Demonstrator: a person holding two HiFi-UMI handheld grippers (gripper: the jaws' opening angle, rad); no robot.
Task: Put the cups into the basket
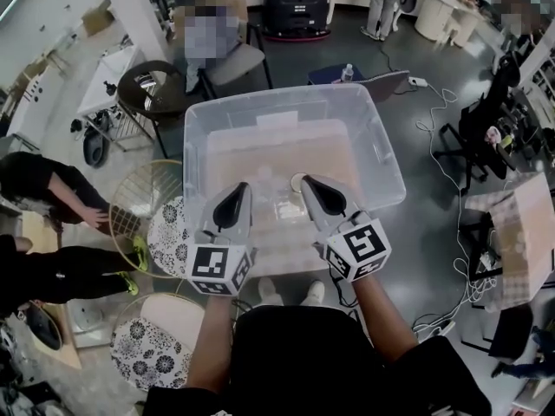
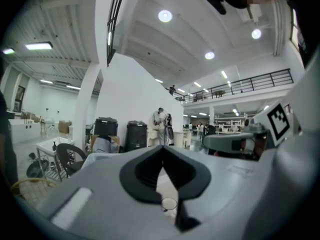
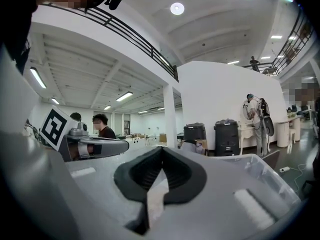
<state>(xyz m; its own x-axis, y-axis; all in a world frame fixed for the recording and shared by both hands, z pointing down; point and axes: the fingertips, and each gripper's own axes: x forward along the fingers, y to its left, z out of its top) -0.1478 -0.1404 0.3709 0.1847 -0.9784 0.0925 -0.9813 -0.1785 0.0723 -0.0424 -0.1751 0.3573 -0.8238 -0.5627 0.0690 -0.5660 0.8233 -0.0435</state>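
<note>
A large clear plastic bin (image 1: 381, 150) stands in front of me, and both grippers hang over its near half. Inside lie what look like clear cups (image 1: 284, 204), and a round cup rim (image 1: 297, 183) shows beside the right gripper's tip. My left gripper (image 1: 242, 187) is shut with nothing between its black pads. My right gripper (image 1: 306, 180) is also shut and empty. In the left gripper view the left gripper (image 2: 162, 149) points level, and a small cup rim (image 2: 169, 203) shows below its tip. The right gripper view shows the right gripper (image 3: 161, 149) closed over the bin's wall (image 3: 280, 176).
Round wire-frame chairs with patterned cushions (image 1: 169, 232) stand left of the bin. A person sits behind it near a dark round table (image 1: 152, 85). Cables and a laptop (image 1: 386, 83) lie on the floor to the right, and a cardboard box (image 1: 525, 232) stands at far right.
</note>
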